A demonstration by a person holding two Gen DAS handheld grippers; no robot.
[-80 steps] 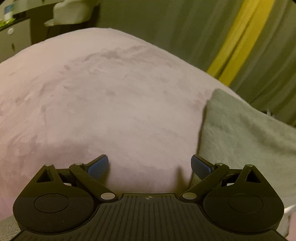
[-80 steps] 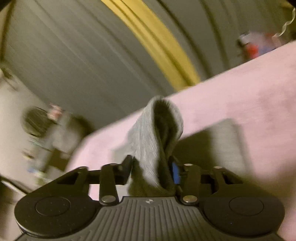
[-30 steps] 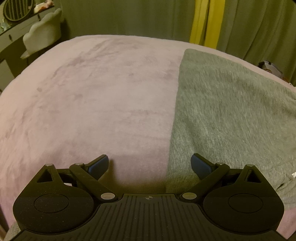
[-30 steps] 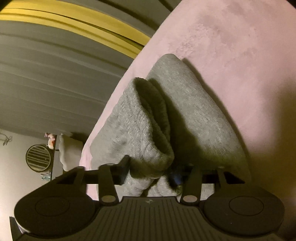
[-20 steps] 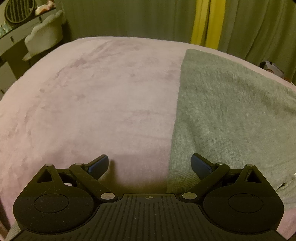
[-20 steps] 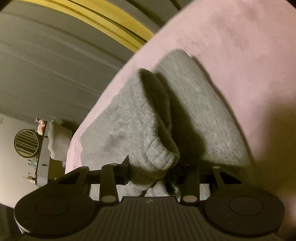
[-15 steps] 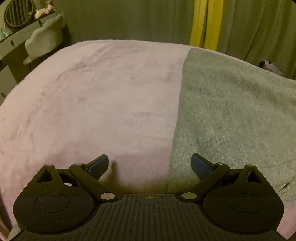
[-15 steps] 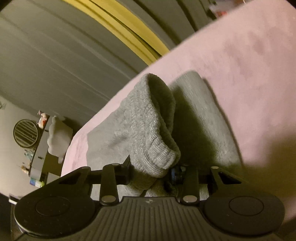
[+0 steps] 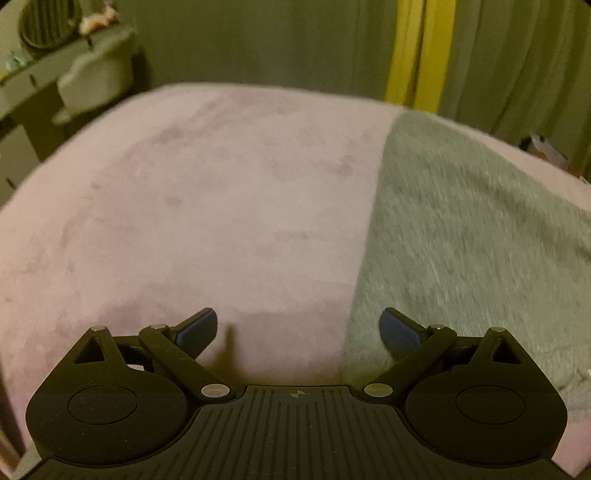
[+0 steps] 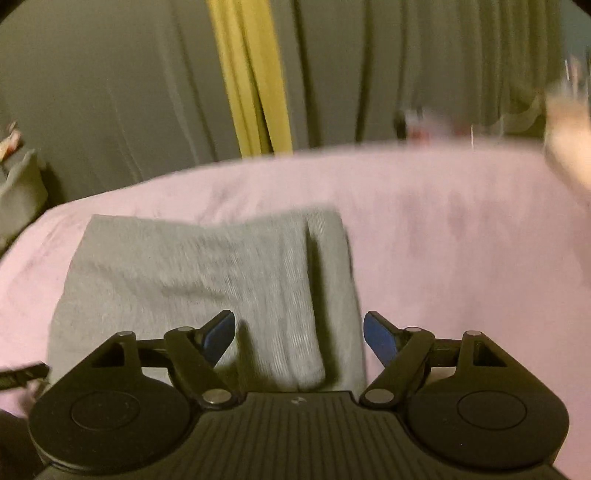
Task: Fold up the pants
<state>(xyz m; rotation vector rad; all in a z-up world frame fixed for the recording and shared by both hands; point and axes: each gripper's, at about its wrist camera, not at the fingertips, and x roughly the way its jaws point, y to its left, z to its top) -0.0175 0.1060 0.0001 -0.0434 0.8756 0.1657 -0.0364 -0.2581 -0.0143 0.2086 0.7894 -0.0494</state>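
Note:
The grey knit pants (image 10: pixel 207 280) lie folded on the pink blanket (image 10: pixel 461 251). A ribbed cuff end lies on top along their right side. My right gripper (image 10: pixel 299 332) is open and empty just above the near end of that cuff. In the left wrist view the pants (image 9: pixel 472 251) cover the right half of the blanket (image 9: pixel 184 221) with a straight left edge. My left gripper (image 9: pixel 297 328) is open and empty, low over that edge, its right finger (image 9: pixel 397 328) over the cloth.
Grey curtains with a yellow strip (image 10: pixel 255 88) hang behind the bed. A pale chair (image 9: pixel 96 88) and a shelf with a round fan (image 9: pixel 48 22) stand at the far left. Small clutter (image 10: pixel 424 123) lies beyond the bed's far right edge.
My right gripper has opened and let go of the pants cuff, which now lies flat on the folded pants. The right view has swung level. My left gripper stays open and has barely moved.

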